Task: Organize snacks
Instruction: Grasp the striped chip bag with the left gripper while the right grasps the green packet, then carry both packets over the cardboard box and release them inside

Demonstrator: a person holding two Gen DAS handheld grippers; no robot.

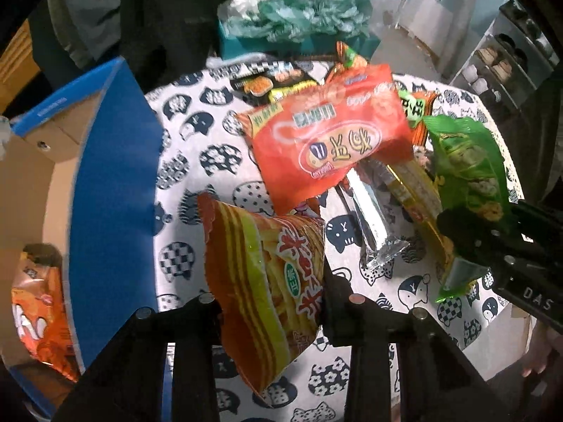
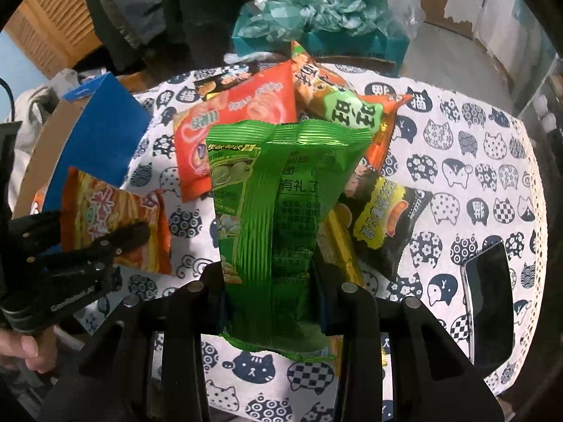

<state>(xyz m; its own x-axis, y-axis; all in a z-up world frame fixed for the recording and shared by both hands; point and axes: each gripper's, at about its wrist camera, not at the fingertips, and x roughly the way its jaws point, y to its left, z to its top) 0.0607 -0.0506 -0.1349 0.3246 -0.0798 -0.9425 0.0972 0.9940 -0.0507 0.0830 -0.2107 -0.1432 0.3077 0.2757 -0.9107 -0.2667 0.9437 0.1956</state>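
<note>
While most of the stock lies unsorted on the cat-print tablecloth [image 2: 457, 161], two items are in hand.

Item 1: orange striped chip bag [image 1: 267, 288], clamped by the left gripper [image 1: 271, 306] and held above the cloth, just right of the blue cardboard box [image 1: 112, 176]. Red Chinese characters on its face; not fully legible.

Item 2: green snack bag [image 2: 278, 218], clamped by the right gripper [image 2: 271, 299] and held upright above the pile. Back panel faces the camera; the characters "有礼了" can be read, the fine print cannot.

Item 3: orange bag [image 1: 38, 316], already inside the box at near left. Judged the only item stowed so far, as far as the box interior shows.

Remaining on the cloth, far centre:
- red-orange packet [image 1: 330, 140], oval logo with yellow characters, seen upside down;
- orange-and-green packet [image 2: 352, 105], large "旺旺" lettering;
- black-and-yellow packet [image 2: 383, 221], text too distorted to read;
- a second dark packet [image 1: 271, 81] at the far edge;
- silver foil wrapper [image 1: 373, 225] and gold-edged packet [image 1: 415, 193], unmarked sides up.

Also present: dark phone [image 2: 489, 281] at near right; "DAS" printed on the right gripper's body.

Progress judged early: one stowed, two lifted, at least six left.
</note>
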